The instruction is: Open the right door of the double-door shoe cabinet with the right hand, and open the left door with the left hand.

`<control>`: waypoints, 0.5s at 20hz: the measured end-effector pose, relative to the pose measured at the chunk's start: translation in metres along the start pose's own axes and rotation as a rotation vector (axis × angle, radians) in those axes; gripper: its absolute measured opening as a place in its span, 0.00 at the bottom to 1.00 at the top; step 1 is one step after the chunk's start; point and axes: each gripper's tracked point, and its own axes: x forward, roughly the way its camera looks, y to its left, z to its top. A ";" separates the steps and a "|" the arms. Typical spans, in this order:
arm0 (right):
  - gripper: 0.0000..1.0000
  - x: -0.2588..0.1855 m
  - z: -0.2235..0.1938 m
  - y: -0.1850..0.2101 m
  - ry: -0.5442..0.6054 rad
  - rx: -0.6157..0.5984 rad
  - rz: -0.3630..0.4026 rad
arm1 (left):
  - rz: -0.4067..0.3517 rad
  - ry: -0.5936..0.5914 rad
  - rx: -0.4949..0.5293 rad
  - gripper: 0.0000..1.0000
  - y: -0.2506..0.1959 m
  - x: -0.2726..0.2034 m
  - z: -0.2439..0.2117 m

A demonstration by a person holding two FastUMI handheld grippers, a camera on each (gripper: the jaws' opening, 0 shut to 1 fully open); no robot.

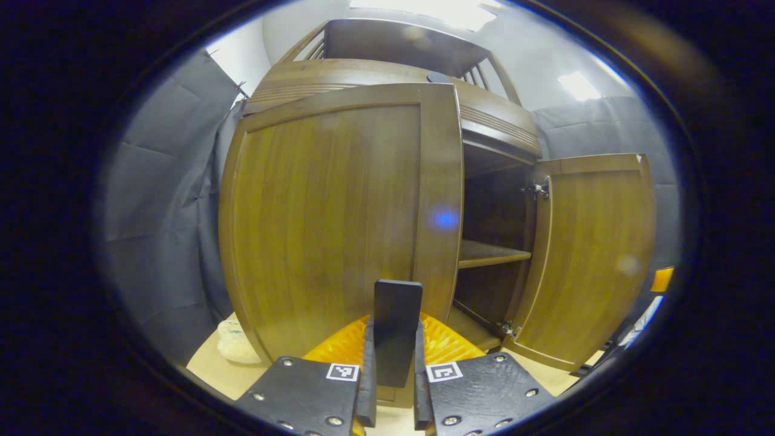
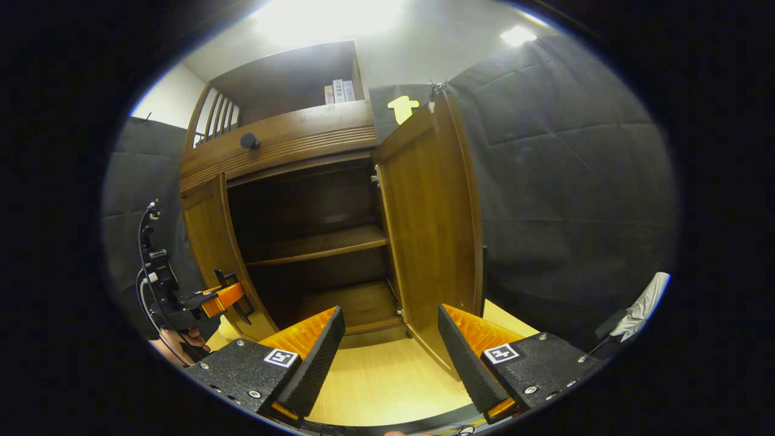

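Two doors, two stages. In the left gripper view, the left gripper (image 1: 393, 387) is clenched on the dark handle (image 1: 396, 315) of the left door (image 1: 327, 206), both fingers pressing its sides, with the door swung partway out from the cabinet (image 1: 387, 72). Beside it the right door (image 1: 593, 254) stands wide, baring a shelf (image 1: 490, 254) inside. The risk here is a slip: the handle is narrow and upright, and if the pull runs straight rather than along the door's arc, the fingers could slide off it or strain the hinge. A pale lump (image 1: 233, 345) on the floor by the door's lower corner, too blurred to identify, may also catch the door as it sweeps.

In the right gripper view, the right gripper (image 2: 390, 351) hangs released, its jaws spread and holding nothing, just in front of the right door (image 2: 433, 224), which is fully open. Far left, the left gripper (image 2: 221, 298) and a hand (image 2: 181, 342) show at the edge of the left door (image 2: 212, 254). The danger on this side is a bump: a drifting right gripper could knock the open door back toward closing.
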 end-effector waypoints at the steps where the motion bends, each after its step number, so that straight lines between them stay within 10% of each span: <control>1: 0.95 0.000 -0.001 0.005 0.005 -0.002 0.009 | -0.002 -0.003 -0.001 0.32 0.001 -0.005 0.001; 10: 0.95 0.014 -0.002 0.039 0.015 -0.041 0.073 | 0.048 -0.025 -0.011 0.32 0.026 -0.060 0.000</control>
